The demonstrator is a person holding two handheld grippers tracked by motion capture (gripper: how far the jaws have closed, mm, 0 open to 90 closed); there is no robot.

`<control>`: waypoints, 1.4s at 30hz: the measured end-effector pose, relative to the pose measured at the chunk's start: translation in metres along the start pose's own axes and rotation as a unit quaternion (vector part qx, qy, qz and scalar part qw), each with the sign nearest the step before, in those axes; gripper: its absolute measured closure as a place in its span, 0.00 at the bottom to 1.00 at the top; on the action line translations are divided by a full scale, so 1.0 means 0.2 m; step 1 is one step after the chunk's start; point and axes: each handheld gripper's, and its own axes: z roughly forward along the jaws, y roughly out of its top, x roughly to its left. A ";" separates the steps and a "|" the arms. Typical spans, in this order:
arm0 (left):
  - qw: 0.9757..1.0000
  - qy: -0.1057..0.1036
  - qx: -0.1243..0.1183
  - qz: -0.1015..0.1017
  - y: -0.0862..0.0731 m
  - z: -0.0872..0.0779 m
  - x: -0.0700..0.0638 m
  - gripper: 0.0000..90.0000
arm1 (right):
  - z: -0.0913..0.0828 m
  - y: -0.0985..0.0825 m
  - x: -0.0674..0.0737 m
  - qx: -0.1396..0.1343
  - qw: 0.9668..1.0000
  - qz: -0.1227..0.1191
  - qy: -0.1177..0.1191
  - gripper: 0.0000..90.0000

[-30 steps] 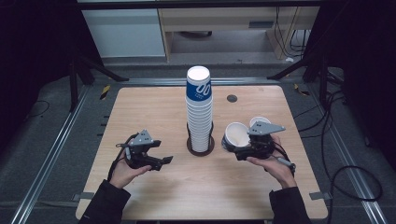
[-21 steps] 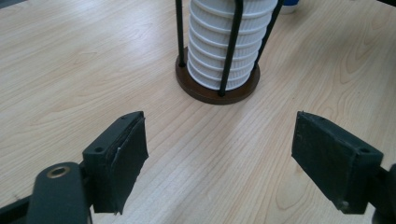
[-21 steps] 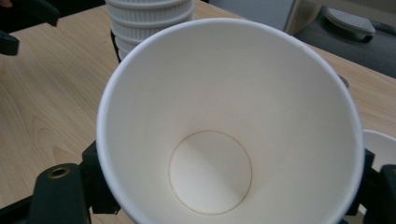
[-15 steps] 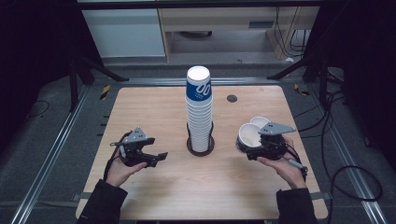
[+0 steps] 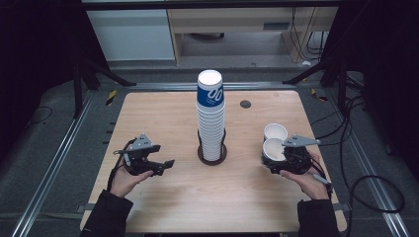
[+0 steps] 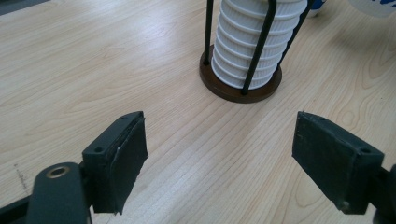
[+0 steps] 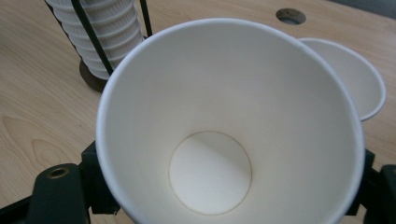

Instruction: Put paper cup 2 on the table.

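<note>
the left tool (image 5: 167, 164) idles near the surface's left edge (image 5: 106, 148), jaws wide apart with nothing between them, pointing at the stack of cups (image 5: 211, 116) in its holder at mid-surface. one cup (image 5: 275, 131) already stands near the right edge; just beside it the right tool (image 5: 271, 160), level and low, grips a second cup (image 7: 224, 121), not yet released. most of the stack remains.

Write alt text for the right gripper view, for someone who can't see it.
A white paper cup, open mouth toward the camera and empty, is held in the right gripper. Behind it on the light wooden table stand a second white paper cup and a stack of white cups in a black wire holder on a round brown base.
</note>
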 end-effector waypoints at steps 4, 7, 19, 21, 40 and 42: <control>1.000 0.003 0.001 -0.002 0.00 0.00 0.01 0.19 | 0.04 -0.03 -0.01 0.015 1.000 0.006 0.001 0.22; 1.000 0.004 0.000 -0.004 0.00 -0.01 0.01 0.19 | 0.06 -0.04 -0.01 0.022 1.000 0.010 0.000 0.22; 1.000 0.005 0.007 -0.002 -0.01 0.01 0.01 0.19 | 0.15 -0.09 -0.03 0.047 0.999 0.014 0.001 0.21; 1.000 0.005 0.008 -0.001 -0.01 0.01 0.01 0.19 | 0.15 -0.10 -0.04 0.047 0.999 0.017 0.000 0.21; 1.000 0.005 0.004 -0.002 -0.01 -0.01 0.02 0.18 | 0.17 -0.12 -0.05 0.062 0.998 0.003 0.001 0.08; 1.000 0.009 0.001 -0.007 -0.01 -0.02 0.03 0.18 | 0.15 -0.12 -0.05 0.051 0.999 0.009 0.001 0.07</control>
